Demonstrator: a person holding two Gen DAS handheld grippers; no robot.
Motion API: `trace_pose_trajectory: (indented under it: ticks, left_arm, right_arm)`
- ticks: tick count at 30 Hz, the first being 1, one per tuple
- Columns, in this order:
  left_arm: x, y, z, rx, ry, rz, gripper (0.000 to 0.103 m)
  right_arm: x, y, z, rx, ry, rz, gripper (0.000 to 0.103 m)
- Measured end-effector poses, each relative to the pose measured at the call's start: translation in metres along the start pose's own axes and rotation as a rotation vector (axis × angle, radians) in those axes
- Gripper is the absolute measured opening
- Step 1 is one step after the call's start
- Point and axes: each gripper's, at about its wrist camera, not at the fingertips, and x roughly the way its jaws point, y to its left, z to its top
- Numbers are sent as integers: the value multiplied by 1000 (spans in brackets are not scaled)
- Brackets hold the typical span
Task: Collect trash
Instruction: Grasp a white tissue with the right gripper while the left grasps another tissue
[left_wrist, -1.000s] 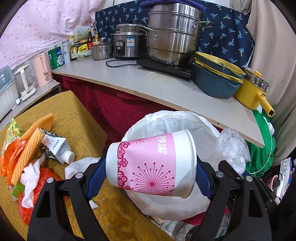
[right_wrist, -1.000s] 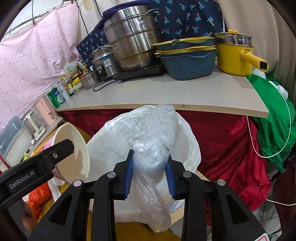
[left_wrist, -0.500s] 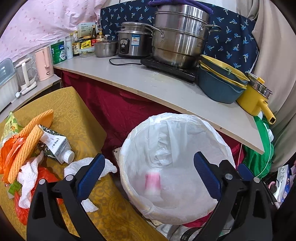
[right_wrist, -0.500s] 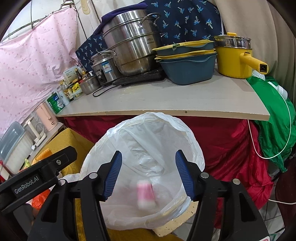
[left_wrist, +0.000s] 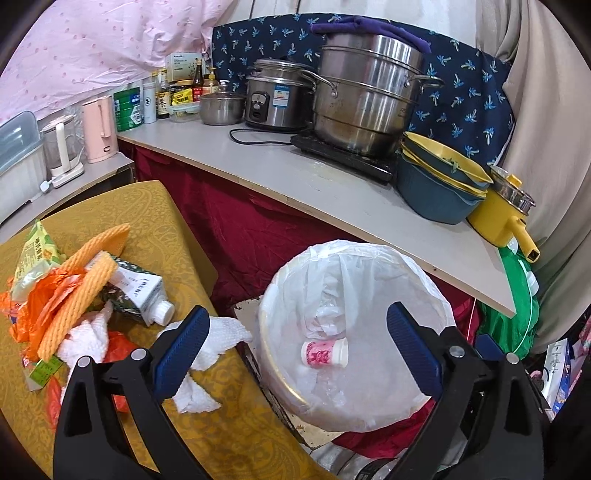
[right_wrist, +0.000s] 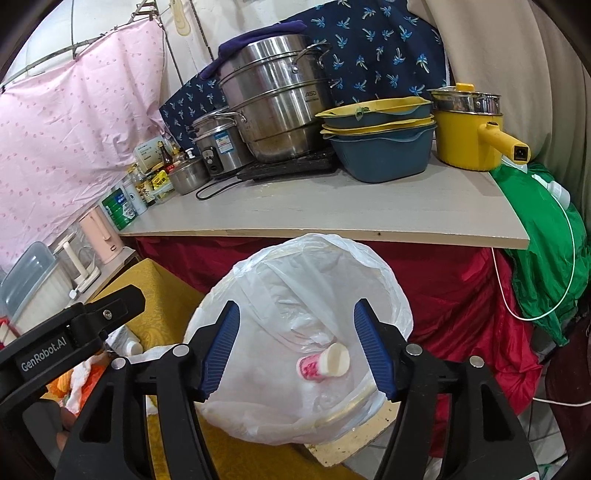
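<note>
A bin lined with a white plastic bag stands below the counter. A pink-and-white paper cup lies on its side at the bottom, next to crumpled clear plastic. My left gripper is open and empty above the bin. My right gripper is also open and empty above it. On the yellow table lies a trash pile: orange wrappers, a milk carton, a white tissue, a green snack bag.
A grey counter with steel pots, blue-and-yellow basins and a yellow pot overhangs the bin at the back. A red cloth hangs below it. A green bag sits at the right.
Both grippers opened. The left let go of the pink cup and the right let go of the clear plastic; both dropped into the bin, where the cup now lies still.
</note>
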Motion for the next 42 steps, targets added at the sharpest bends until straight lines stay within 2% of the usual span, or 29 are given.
trace_pose_trajectory:
  ticks: [10, 21, 26, 32, 37, 42]
  left_arm:
    - [-48, 65, -13, -90, -20, 80, 92]
    - [-84, 177, -61, -216, 27, 267, 92]
    - [-90, 219, -79, -285, 47, 319, 92]
    - [-96, 238, -88, -325, 45, 319, 92]
    - [-88, 240, -91, -336, 62, 298, 92]
    - [-80, 238, -87, -344, 72, 270, 92]
  right_arm:
    - [-22, 55, -10, -67, 7, 83, 63]
    - [-15, 141, -57, -175, 132, 210, 63]
    - [0, 167, -76, -224, 173, 207, 63]
    - [32, 171, -73, -221, 194, 158, 63]
    - [65, 178, -65, -212, 217, 152, 63]
    - [95, 186, -72, -203, 282, 160, 55]
